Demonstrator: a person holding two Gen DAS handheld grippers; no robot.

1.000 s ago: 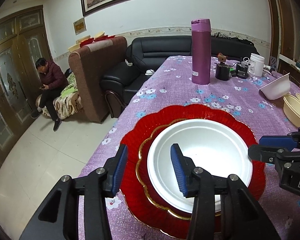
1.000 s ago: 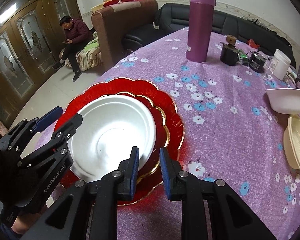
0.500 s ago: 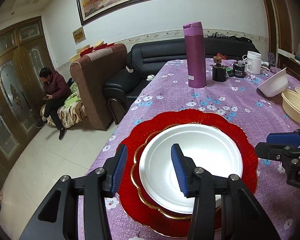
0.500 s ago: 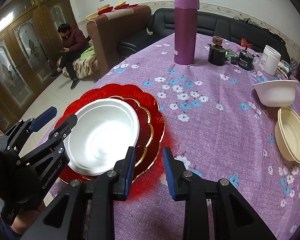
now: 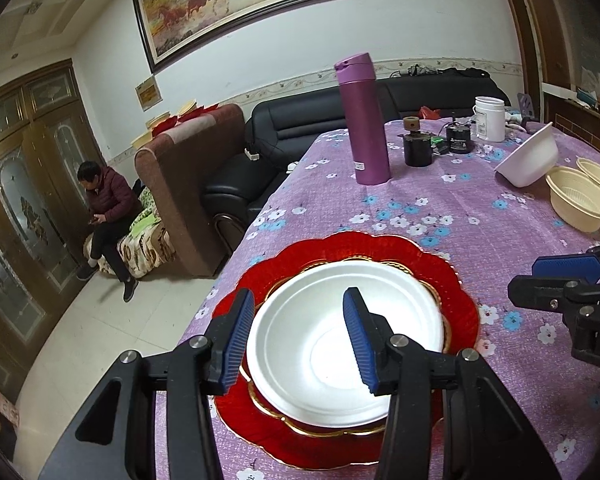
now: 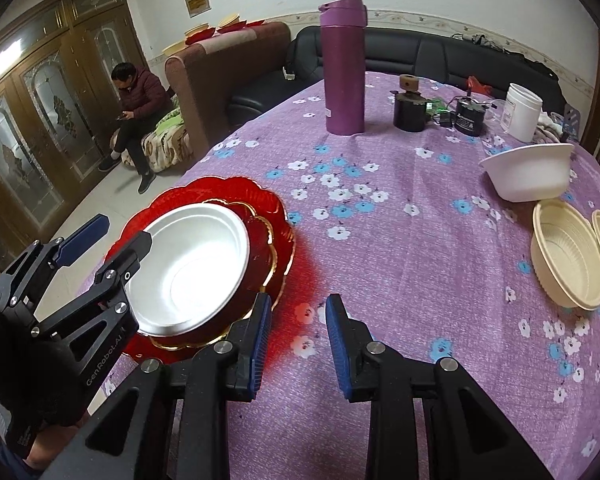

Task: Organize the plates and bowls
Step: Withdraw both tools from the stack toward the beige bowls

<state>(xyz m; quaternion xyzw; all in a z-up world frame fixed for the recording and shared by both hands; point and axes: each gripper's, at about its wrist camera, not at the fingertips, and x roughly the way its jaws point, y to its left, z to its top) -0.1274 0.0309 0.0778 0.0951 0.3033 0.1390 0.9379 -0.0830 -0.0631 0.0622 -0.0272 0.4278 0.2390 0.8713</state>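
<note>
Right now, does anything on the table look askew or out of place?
Yes: the white bowl beyond the two cream bowls is tipped on its side, not upright. The white plate sits off-centre on the red plates, nearer the table edge.

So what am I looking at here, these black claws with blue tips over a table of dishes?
They are no robot: a person holds a two-finger gripper in each hand, and a fisheye camera on each looks along its fingers. One picture comes from the left gripper, the other from the right gripper. Both stand open and hold nothing. On the purple flowered tablecloth lies a red scalloped plate with a gold rim, a smaller red plate on it, and a shallow white bowl on top. Farther off stand a tall purple flask, a deep white bowl and two cream ribbed bowls.
</note>
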